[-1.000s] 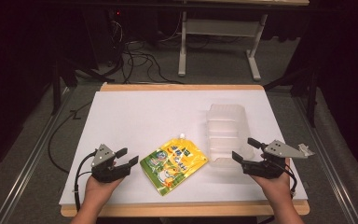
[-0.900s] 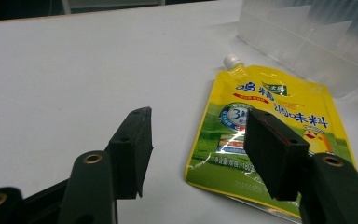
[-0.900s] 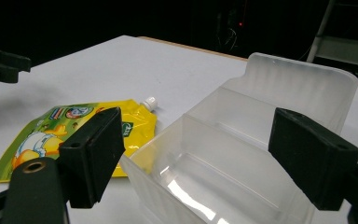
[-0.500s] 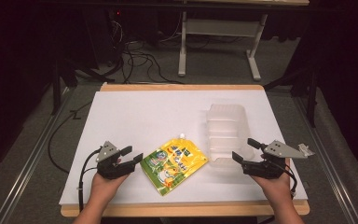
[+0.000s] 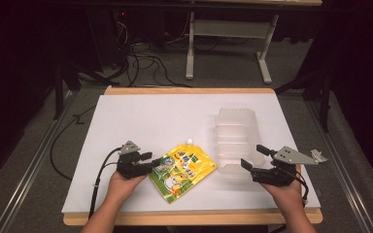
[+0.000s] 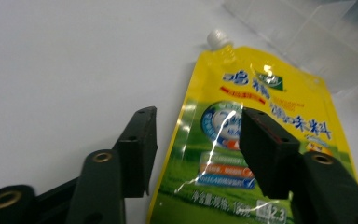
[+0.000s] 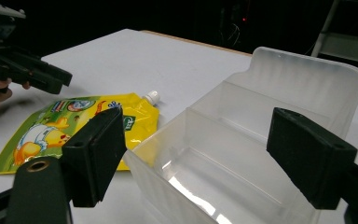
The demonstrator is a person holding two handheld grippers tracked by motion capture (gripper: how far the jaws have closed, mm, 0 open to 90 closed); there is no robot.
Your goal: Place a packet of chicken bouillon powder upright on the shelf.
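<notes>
Yellow pouch (image 6: 256, 140), near end cut off, seemingly untouched between the spread left gripper (image 6: 198, 140); right gripper (image 7: 191, 154) spread before the clear bin (image 7: 261, 140)

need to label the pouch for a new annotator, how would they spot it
On the white table, look at the near edge, between the person's two hands. The spouted pouch lies flat left of the clear plastic bin: bright yellow and green, white cap, the only colourful item there.

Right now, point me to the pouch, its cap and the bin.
pouch (image 5: 182, 170), high view, middle of its printed yellow face.
cap (image 6: 218, 38), left gripper view, white top of the spout.
bin (image 7: 303, 74), right gripper view, its frosted far wall.
</notes>
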